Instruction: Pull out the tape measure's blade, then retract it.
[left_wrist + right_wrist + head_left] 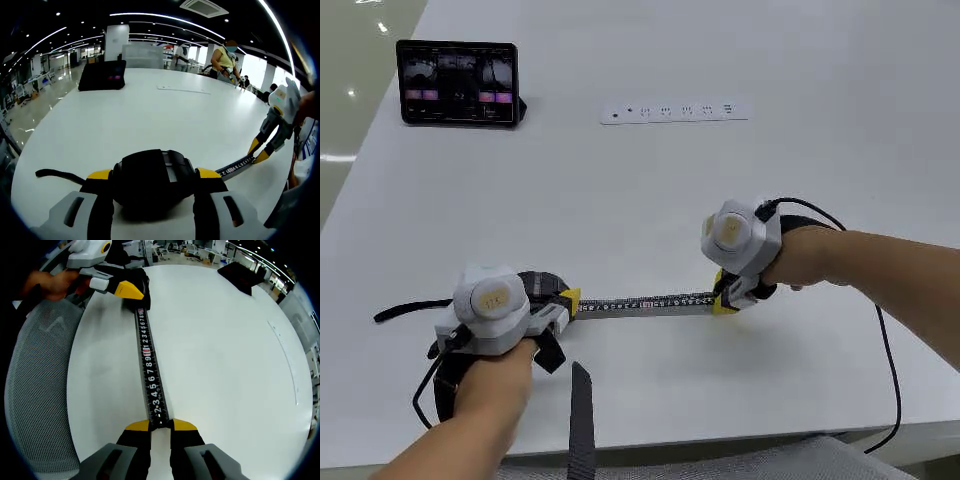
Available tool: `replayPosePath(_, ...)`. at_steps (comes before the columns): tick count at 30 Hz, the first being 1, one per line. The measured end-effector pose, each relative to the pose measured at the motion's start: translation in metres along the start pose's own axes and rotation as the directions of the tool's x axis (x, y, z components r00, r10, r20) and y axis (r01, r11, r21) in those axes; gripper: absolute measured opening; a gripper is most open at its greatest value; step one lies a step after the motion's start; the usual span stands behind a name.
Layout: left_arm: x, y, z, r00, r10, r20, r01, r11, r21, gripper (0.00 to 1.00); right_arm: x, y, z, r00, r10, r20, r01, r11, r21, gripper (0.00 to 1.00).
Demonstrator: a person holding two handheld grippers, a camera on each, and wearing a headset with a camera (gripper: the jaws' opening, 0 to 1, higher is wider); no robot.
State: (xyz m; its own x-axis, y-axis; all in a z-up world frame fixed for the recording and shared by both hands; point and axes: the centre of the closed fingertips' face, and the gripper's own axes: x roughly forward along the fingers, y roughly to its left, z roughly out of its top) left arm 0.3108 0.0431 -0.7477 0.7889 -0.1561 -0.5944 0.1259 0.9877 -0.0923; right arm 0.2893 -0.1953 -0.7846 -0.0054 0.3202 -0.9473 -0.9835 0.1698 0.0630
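The black tape measure case (542, 287) lies on the white table at the front left, and my left gripper (560, 302) is shut on it. In the left gripper view the case (152, 175) sits between the yellow-tipped fingers. The dark blade (645, 301) with white numbers runs flat along the table to the right. My right gripper (723, 303) is shut on the blade's tip. In the right gripper view the blade (148, 360) stretches from my right gripper (161, 426) up to the case held by the left gripper (122, 287).
A tablet on a stand (458, 82) is at the far left and a white power strip (675, 112) at the far middle. A black strap (581, 420) hangs over the table's near edge. A mesh chair (40, 380) stands beside the table. People stand in the background (225, 57).
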Motion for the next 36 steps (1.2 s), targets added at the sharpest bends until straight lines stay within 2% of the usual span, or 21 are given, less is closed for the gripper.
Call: replayPosePath(36, 0.0, -0.001, 0.0, 1.0, -0.001, -0.007, 0.001, 1.0, 0.0, 0.6, 0.006, 0.003, 0.018, 1.0, -0.001, 0.002, 0.001, 1.0, 0.004, 0.1)
